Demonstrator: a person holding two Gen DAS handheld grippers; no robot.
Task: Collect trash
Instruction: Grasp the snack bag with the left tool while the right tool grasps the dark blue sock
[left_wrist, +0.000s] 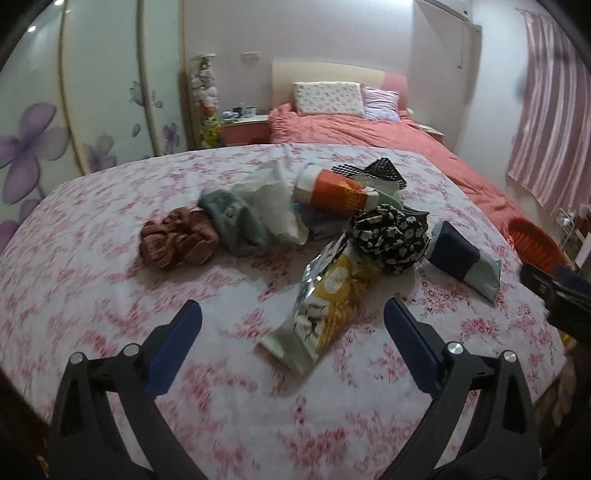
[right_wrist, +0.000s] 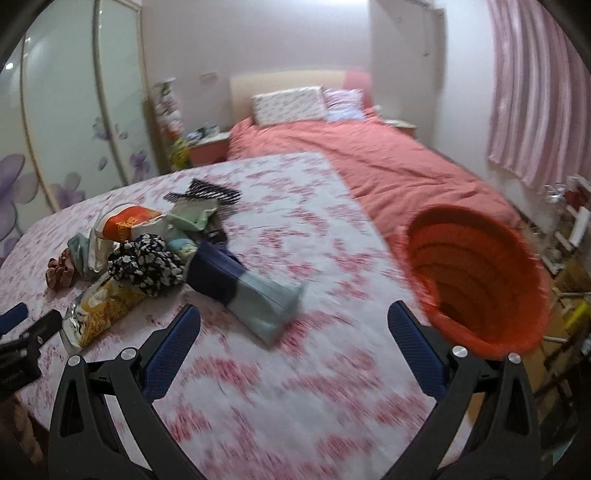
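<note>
A heap of things lies on the floral sheet (left_wrist: 92, 295). Nearest me is a yellow and silver snack bag (left_wrist: 325, 299) (right_wrist: 105, 306). Behind it are an orange and white packet (left_wrist: 336, 192) (right_wrist: 127, 221), a crumpled clear plastic bag (left_wrist: 269, 199), a navy and pale blue pouch (left_wrist: 461, 258) (right_wrist: 243, 288), black floral cloth (left_wrist: 391, 232) (right_wrist: 147, 264), a teal cloth (left_wrist: 232, 221) and a brown scrunchie (left_wrist: 173, 240). My left gripper (left_wrist: 291, 314) is open, just short of the snack bag. My right gripper (right_wrist: 293, 317) is open over the sheet, near the pouch. An orange basket (right_wrist: 476, 277) stands at the right.
The bed continues back with a coral duvet (right_wrist: 388, 166) and pillows (left_wrist: 328, 98). A wardrobe with purple flower doors (left_wrist: 37, 140) lines the left wall. A nightstand (left_wrist: 245, 127) and pink curtains (right_wrist: 535, 92) stand beyond. Boxes and clutter (right_wrist: 569, 258) lie on the floor at right.
</note>
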